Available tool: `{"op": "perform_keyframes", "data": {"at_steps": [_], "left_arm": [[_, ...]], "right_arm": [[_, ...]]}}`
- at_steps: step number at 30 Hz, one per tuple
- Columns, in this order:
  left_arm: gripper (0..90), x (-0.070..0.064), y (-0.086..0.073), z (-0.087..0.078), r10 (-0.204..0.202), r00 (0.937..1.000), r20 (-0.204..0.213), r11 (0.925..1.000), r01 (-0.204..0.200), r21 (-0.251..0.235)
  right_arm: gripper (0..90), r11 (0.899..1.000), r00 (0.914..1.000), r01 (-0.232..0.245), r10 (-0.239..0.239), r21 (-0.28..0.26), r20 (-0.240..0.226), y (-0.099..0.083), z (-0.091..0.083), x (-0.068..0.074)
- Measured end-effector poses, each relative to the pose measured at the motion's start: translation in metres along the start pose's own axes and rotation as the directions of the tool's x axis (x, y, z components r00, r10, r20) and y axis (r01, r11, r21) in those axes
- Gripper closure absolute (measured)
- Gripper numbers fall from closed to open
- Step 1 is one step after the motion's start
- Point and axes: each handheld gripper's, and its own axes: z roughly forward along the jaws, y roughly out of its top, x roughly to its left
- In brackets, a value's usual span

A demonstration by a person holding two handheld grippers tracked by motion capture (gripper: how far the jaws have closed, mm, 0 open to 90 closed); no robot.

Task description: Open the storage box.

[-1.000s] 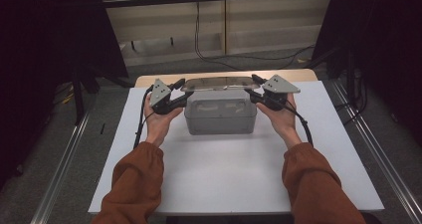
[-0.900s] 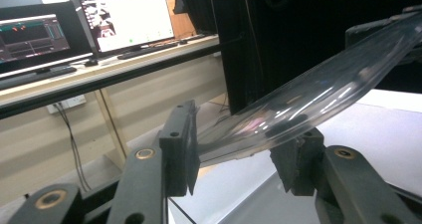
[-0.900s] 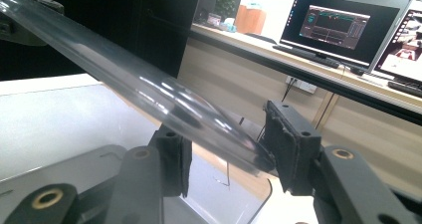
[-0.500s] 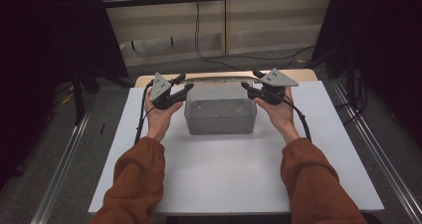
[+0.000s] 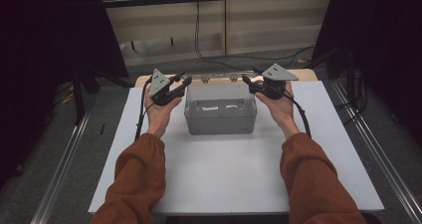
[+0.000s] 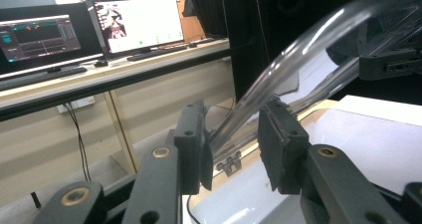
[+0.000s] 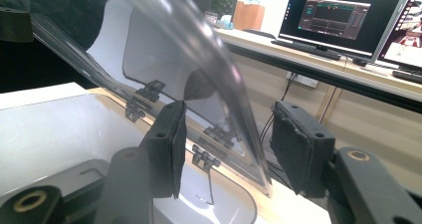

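A clear plastic box (image 5: 220, 117) stands on the white table (image 5: 224, 184) between my hands. Its hinged clear lid (image 5: 219, 78) is swung up and back at the far rim. My left gripper (image 5: 185, 82) is at the lid's left end and my right gripper (image 5: 247, 79) at its right end. In the left gripper view the lid's curved edge (image 6: 308, 45) runs between the jaws of the left gripper (image 6: 233, 144), which stand apart. In the right gripper view the lid (image 7: 164, 35) passes between the widely spread jaws of the right gripper (image 7: 226, 144). Small hinges (image 7: 204, 157) join lid and box.
A wooden board edge (image 5: 308, 74) lies under the table's far side. Beyond it are a bench with monitors (image 6: 137, 22) and hanging cables (image 5: 199, 40). Metal rails (image 5: 64, 164) run along both sides of the table. Bare tabletop lies in front of the box.
The lid has swung from lying shut on the box to standing up at the back. Both grippers rose and moved away from me along with its ends.
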Motion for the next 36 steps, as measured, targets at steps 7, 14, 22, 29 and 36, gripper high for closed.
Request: {"op": "perform_keyframes", "data": {"at_steps": [7,14,22,29,36], "left_arm": [[66.0,0.004,0.001,0.004,0.009,1.0000,-0.004,0.9999,-0.009,0.013],[66.1,0.006,0.000,0.009,0.007,0.9999,-0.013,0.9998,-0.006,0.021],[67.6,0.010,-0.002,0.014,0.013,0.9998,-0.014,0.9995,-0.013,0.030],[68.5,0.013,-0.010,0.019,-0.002,0.9998,-0.018,0.9990,0.003,0.045],[67.0,0.013,-0.018,0.025,-0.041,0.9987,-0.032,0.9966,0.043,0.070]], "right_arm": [[51.8,1.000,1.0000,-0.007,0.007,0.003,-0.007,-0.004,0.007,-0.006],[49.6,1.000,1.0000,-0.005,0.005,0.017,-0.002,-0.010,0.011,-0.011],[48.9,0.999,0.9999,-0.009,0.009,0.052,-0.012,-0.019,0.018,-0.016],[51.0,0.998,0.9996,-0.017,0.018,0.058,-0.023,-0.020,0.024,-0.015],[56.6,0.998,0.9993,-0.033,0.033,0.046,-0.019,-0.020,0.030,-0.016]]}}
